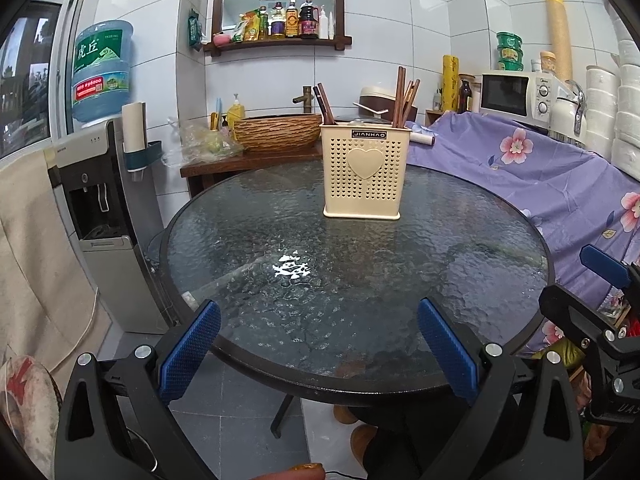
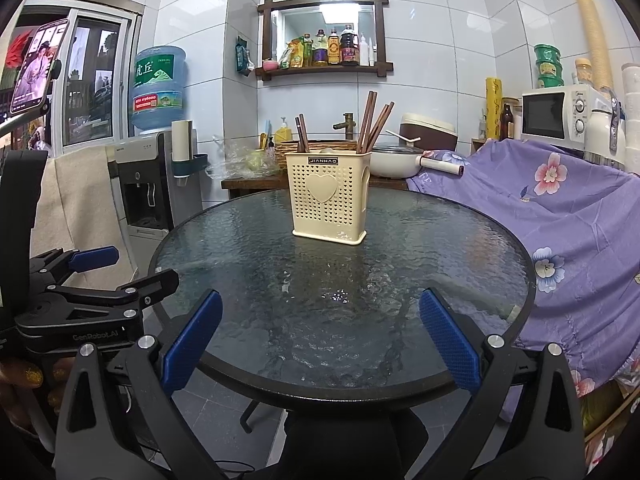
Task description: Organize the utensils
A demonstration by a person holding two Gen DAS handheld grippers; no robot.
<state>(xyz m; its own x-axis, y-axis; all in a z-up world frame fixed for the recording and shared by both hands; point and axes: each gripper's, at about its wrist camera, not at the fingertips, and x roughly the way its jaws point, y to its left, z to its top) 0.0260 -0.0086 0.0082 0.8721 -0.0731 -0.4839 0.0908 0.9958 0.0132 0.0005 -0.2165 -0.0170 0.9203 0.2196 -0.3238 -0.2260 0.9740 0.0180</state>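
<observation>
Both grippers, left (image 1: 319, 350) and right (image 2: 320, 346), hang with fingers wide apart, empty.
One holder (image 1: 366, 172) stands far on one table (image 1: 240, 248); chopsticks (image 1: 404, 96) stand inside in two groups.

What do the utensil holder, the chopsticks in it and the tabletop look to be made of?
Utensil holder: cream moulded plastic, matte, going by its punched heart holes and raised heart. Chopsticks: probably wood, or a wood-look material; reddish-brown, dull, no shine. Tabletop: textured glass in a dark rim; its rippled surface gives broken reflections and highlights.
</observation>
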